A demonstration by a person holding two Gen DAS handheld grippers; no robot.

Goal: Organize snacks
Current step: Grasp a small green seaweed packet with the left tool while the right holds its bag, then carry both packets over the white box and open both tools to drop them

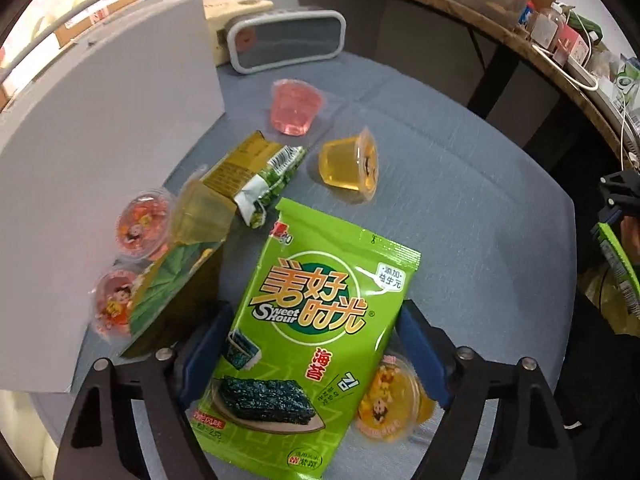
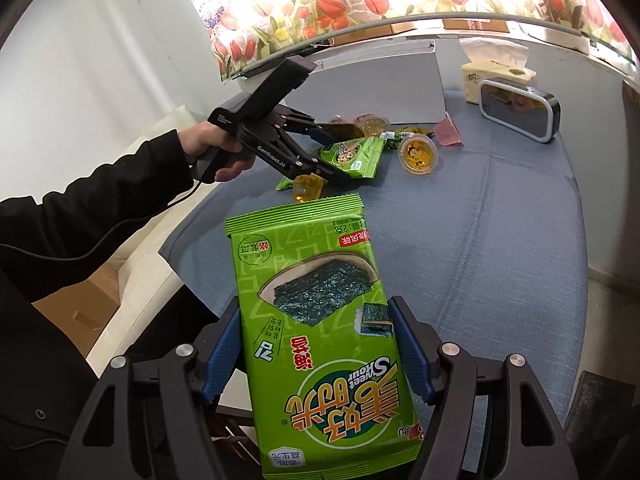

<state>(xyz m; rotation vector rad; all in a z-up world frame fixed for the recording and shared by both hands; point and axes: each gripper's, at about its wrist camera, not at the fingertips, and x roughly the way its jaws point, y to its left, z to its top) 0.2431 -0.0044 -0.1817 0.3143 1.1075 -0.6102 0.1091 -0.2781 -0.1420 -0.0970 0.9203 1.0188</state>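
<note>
My left gripper [image 1: 316, 356] is shut on a green seaweed snack bag [image 1: 316, 344] and holds it above the blue-grey cloth; the bag also shows in the right wrist view [image 2: 352, 156]. My right gripper [image 2: 316, 352] is shut on a second green seaweed bag [image 2: 316, 320], held over the table's near edge. A yellow jelly cup [image 1: 394, 400] lies under my left fingers. An orange jelly cup [image 1: 352, 166] lies on its side, a pink one [image 1: 295, 106] stands beyond it, and a smaller green packet [image 1: 256, 176] lies to their left.
A grey box wall [image 1: 100, 160] stands at the left with several jelly cups [image 1: 140, 224] and packets against it. A grey-rimmed container [image 1: 286, 38] and a tissue pack [image 2: 496, 76] sit at the far side. A cluttered wooden shelf [image 1: 520, 40] runs behind.
</note>
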